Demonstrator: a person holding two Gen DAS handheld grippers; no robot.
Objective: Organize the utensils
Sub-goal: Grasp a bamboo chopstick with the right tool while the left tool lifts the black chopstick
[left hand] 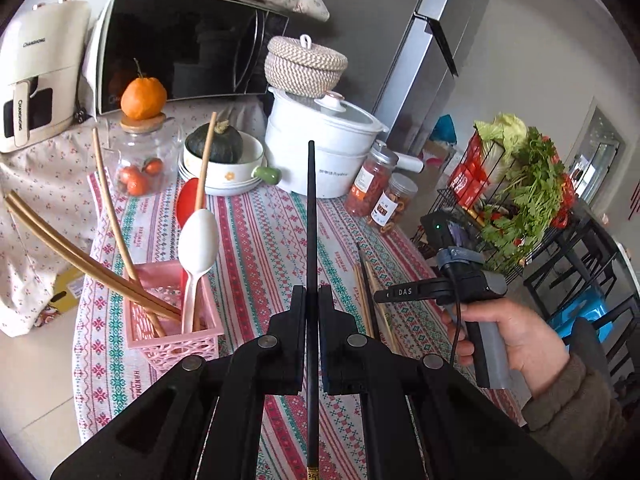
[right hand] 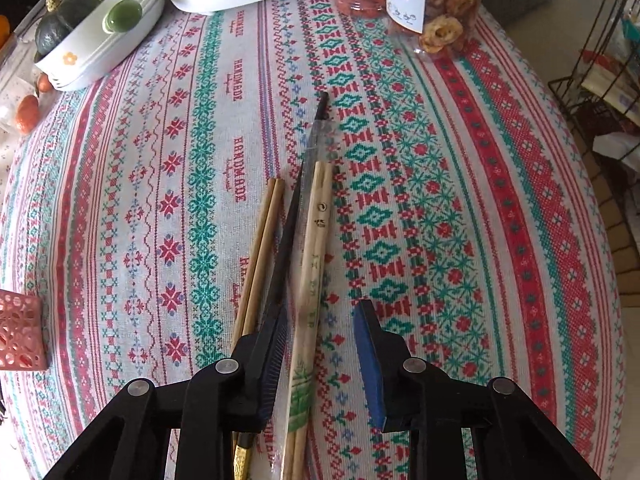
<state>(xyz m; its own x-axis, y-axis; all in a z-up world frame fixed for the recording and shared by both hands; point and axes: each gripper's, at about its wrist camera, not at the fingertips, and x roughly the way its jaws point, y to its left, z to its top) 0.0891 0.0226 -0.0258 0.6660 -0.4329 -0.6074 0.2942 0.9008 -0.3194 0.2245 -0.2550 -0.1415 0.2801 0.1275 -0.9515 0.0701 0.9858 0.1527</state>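
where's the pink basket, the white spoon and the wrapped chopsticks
pink basket [left hand: 168, 340], left wrist view, front wall
white spoon [left hand: 199, 240], left wrist view, bowl
wrapped chopsticks [right hand: 316, 232], right wrist view, mid shaft

Microwave [left hand: 184, 44], white pot [left hand: 320, 152], woven basket [left hand: 304, 66] atop it, squash [left hand: 214, 142] in bowl [left hand: 236, 174]

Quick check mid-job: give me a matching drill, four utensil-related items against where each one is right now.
Items:
1. black chopstick
2. white plastic spoon
3. wrapped bamboo chopsticks
4. pink basket

Places:
A. standing in the basket
B. on the tablecloth, between the open jaws of the right gripper
C. clamped in the shut left gripper
D. on the table, holding wooden chopsticks

Pairs: 1-C, 2-A, 3-B, 4-D
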